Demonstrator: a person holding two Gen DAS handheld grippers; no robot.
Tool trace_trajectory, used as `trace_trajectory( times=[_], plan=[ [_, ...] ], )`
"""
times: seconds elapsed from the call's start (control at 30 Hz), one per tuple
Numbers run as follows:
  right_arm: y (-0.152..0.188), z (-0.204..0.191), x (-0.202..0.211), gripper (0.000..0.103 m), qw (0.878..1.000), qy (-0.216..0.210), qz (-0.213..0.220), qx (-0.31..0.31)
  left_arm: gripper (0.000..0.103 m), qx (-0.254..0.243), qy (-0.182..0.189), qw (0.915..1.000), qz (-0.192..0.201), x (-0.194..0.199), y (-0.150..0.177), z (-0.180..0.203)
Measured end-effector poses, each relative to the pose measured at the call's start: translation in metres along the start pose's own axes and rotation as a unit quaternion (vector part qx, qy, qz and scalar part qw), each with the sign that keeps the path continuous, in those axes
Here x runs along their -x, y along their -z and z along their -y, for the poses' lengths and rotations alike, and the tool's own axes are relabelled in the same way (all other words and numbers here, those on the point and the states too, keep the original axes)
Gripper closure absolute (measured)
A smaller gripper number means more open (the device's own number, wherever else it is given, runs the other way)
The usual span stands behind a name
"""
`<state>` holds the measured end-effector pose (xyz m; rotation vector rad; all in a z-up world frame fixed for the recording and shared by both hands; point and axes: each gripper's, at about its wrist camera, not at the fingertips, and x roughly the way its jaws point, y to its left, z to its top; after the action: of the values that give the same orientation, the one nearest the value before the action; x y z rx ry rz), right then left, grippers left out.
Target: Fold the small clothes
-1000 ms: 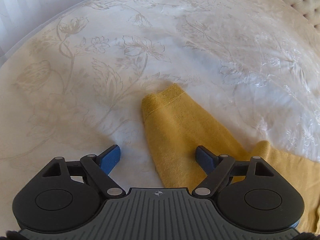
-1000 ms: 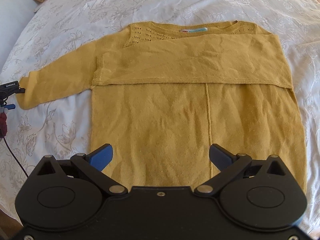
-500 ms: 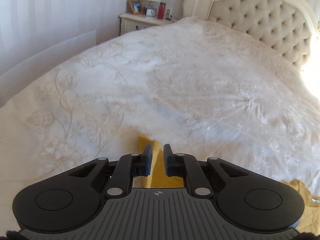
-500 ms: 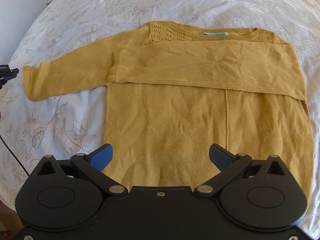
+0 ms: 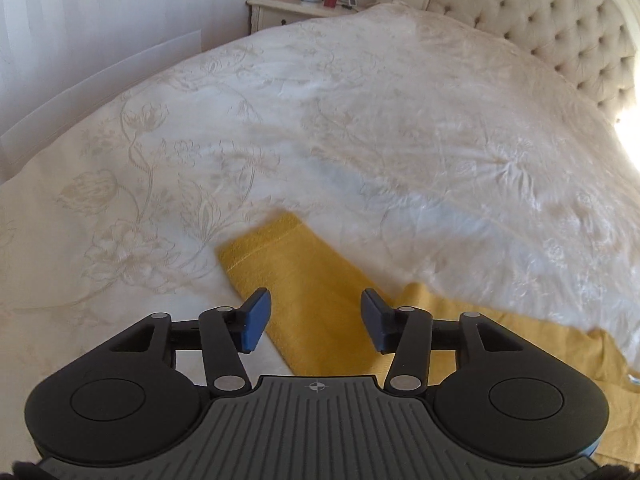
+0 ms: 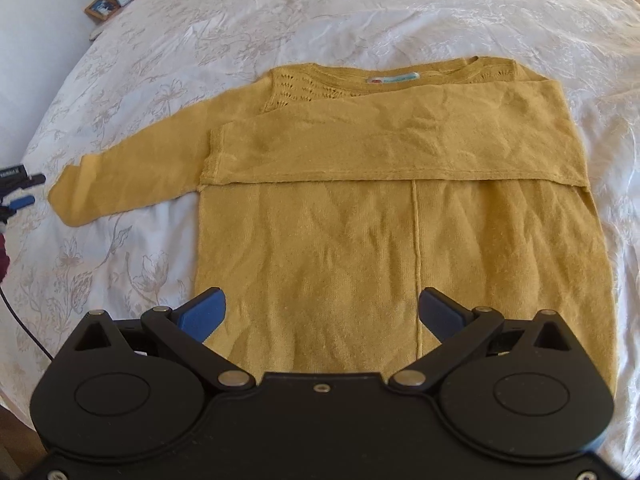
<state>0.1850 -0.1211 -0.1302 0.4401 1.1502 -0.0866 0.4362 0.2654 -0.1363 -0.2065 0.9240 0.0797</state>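
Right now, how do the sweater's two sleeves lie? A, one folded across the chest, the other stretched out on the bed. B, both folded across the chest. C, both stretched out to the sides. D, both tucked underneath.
A: one sleeve lies folded across the sweater, while the other sleeve stretches out flat on the bedspread.

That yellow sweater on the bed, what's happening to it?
Someone is folding the yellow sweater on the white bedspread with a gripper in each hand. One sleeve is already folded across the chest. The other sleeve still sticks out flat. The left gripper hovers over its cuff, jaws opening, nothing pinched. The right gripper waits open above the bottom hem.
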Motion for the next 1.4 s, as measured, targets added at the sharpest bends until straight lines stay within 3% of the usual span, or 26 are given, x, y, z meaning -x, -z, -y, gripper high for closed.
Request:
trace_trajectory(
  times=[0.13,0.33,0.47,0.5,0.53,0.57,0.8,0.93,1.1,1.27,1.4],
  plan=[
    [0.003,-0.003,-0.004,0.001,1.000,0.013,-0.004,-0.016,0.039,0.018,-0.006,0.9996,-0.020,-0.026,0.001,-0.014],
    [0.003,-0.023,-0.013,0.001,1.000,0.014,-0.021,-0.001,0.039,0.050,-0.021,0.9973,-0.049,-0.064,0.004,-0.032],
    [-0.004,-0.036,-0.021,0.001,0.999,0.017,-0.032,0.019,0.040,0.052,0.002,0.9980,-0.035,-0.074,0.001,-0.035],
    [-0.006,-0.038,-0.022,0.001,0.999,0.018,-0.033,0.024,0.053,0.053,0.011,0.9982,-0.025,-0.072,0.000,-0.035],
    [-0.008,-0.041,-0.023,0.001,0.999,0.018,-0.033,0.029,0.083,0.055,0.022,0.9981,-0.015,-0.069,-0.001,-0.035],
    [-0.011,-0.043,-0.024,0.001,0.999,0.017,-0.032,0.032,0.098,0.058,0.030,0.9978,-0.009,-0.067,-0.002,-0.035],
    [-0.018,-0.053,-0.028,0.001,0.998,0.009,-0.029,0.051,0.097,0.074,0.083,0.9918,0.063,-0.016,-0.020,-0.026],
    [-0.014,-0.052,-0.028,0.001,0.998,0.002,-0.030,0.053,0.097,0.045,0.109,0.9859,0.119,0.031,-0.044,-0.008],
    [-0.009,-0.044,-0.023,0.001,0.998,-0.013,-0.025,0.050,0.097,-0.002,0.149,0.9729,0.177,0.081,-0.064,0.031],
    [-0.005,-0.030,-0.018,0.001,0.998,-0.032,-0.018,0.053,0.097,-0.064,0.178,0.9637,0.189,0.103,-0.052,0.095],
    [-0.003,-0.009,-0.012,0.001,0.997,-0.047,-0.011,0.053,0.097,-0.079,0.211,0.9584,0.175,0.109,-0.028,0.150]
  ],
)
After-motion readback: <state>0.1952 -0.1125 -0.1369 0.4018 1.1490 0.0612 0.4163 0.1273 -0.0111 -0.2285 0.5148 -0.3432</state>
